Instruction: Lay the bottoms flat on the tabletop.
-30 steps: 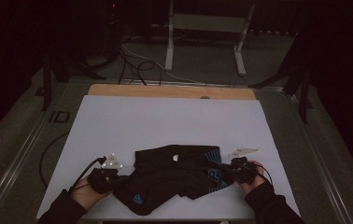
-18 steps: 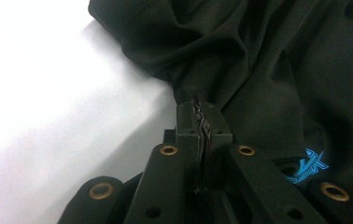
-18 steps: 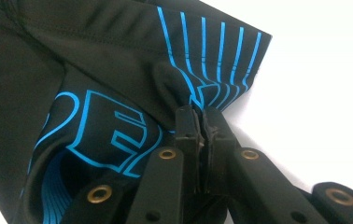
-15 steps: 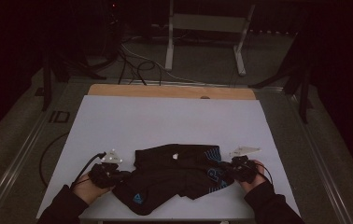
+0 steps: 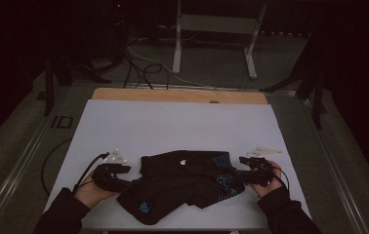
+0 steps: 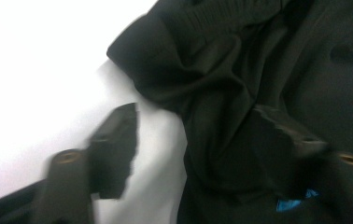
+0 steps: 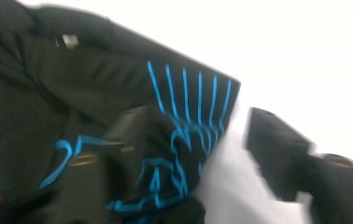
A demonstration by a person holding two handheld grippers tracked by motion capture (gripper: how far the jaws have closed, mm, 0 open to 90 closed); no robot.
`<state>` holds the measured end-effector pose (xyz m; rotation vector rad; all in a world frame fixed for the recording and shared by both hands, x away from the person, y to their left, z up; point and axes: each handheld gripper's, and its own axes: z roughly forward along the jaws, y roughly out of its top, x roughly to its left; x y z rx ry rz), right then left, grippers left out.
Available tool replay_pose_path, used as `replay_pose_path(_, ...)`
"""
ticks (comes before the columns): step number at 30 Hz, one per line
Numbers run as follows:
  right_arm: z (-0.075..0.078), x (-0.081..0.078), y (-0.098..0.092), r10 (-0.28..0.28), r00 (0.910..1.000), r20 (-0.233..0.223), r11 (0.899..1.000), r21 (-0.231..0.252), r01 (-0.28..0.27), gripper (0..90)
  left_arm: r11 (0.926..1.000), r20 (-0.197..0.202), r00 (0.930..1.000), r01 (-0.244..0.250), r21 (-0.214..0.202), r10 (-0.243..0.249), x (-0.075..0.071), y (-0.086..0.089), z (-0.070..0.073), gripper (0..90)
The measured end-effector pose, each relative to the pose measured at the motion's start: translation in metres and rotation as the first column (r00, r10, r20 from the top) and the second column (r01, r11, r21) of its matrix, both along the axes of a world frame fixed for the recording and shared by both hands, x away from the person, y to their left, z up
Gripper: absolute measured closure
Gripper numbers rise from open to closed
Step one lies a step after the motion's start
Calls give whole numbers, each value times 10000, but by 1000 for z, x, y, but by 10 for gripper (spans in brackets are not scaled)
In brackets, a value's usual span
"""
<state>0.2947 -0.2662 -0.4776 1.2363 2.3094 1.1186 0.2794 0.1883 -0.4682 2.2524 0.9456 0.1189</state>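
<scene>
A black garment (image 5: 182, 178) with blue print lies crumpled near the front edge of the white table (image 5: 173, 122). My left gripper (image 5: 129, 180) is at its left end and my right gripper (image 5: 238, 175) at its right end. In the left gripper view the left gripper (image 6: 198, 135) is open, its jaws having just been opening. The garment's (image 6: 240, 70) edge lies loose between them. In the right gripper view the right gripper (image 7: 207, 140) has likewise just been opening. The blue-striped corner of the garment (image 7: 72, 93) lies between its jaws, unpressed.
White tabletop stretches bare beyond the garment to a wooden strip (image 5: 177, 96) at the far edge. Past the table, cables (image 5: 138, 68) and a metal stand (image 5: 216, 29) rest on the dark floor. The person's sleeves come in at the bottom.
Both hands stay at the garment's two ends and the garment lies in the same place. From the high view no clear difference shows.
</scene>
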Motion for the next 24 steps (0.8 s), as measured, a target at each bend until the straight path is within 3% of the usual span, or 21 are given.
replay_pose_path(2, 4, 4, -1, 328, 9994, 98, 9991, 282, -331, 175, 9999, 30, 9999, -137, -83, 137, 3, -2, 2, 161)
replay_pose_path(6, 10, 12, 3, 527, 9983, 241, 9973, 492, -538, 135, 9996, 246, 9993, -269, -118, 272, 10, -5, 5, 21)
replay_pose_path(11, 12, 27, 2, 971, 9921, 799, 9883, 1098, -1056, 157, 9950, 407, 9958, -793, -608, 819, 21, -6, 6, 42)
replay_pose_path(16, 7, 38, 0, 776, 9962, 384, 9875, 1345, -821, 135, 9854, 352, 9907, -1266, -1135, 1314, 34, -3, 2, 60)
replay_pose_path(17, 3, 40, 2, 552, 9985, -21, 9932, 1031, -547, 117, 9853, 499, 9887, -1355, -1043, 1413, 36, -4, 0, 65)
replay_pose_path(18, 0, 41, 3, 432, 9991, -53, 9951, 890, -426, 114, 9848, 569, 9867, -1469, -928, 1525, 37, -4, -1, 64)
replay_pose_path(21, -7, 42, 2, 550, 9982, -240, 9938, 980, -524, 105, 9830, 74, 9869, -1597, -905, 1611, 43, -7, -6, 71)
replay_pose_path(22, -10, 43, 3, 490, 9984, -290, 9942, 970, -460, 108, 9828, -279, 9858, -1672, -789, 1655, 47, -8, -9, 75)
replay_pose_path(24, -14, 45, 2, 409, 9984, -382, 9953, 899, -373, 156, 9807, -669, 9821, -1809, -744, 1761, 51, -8, -13, 100)
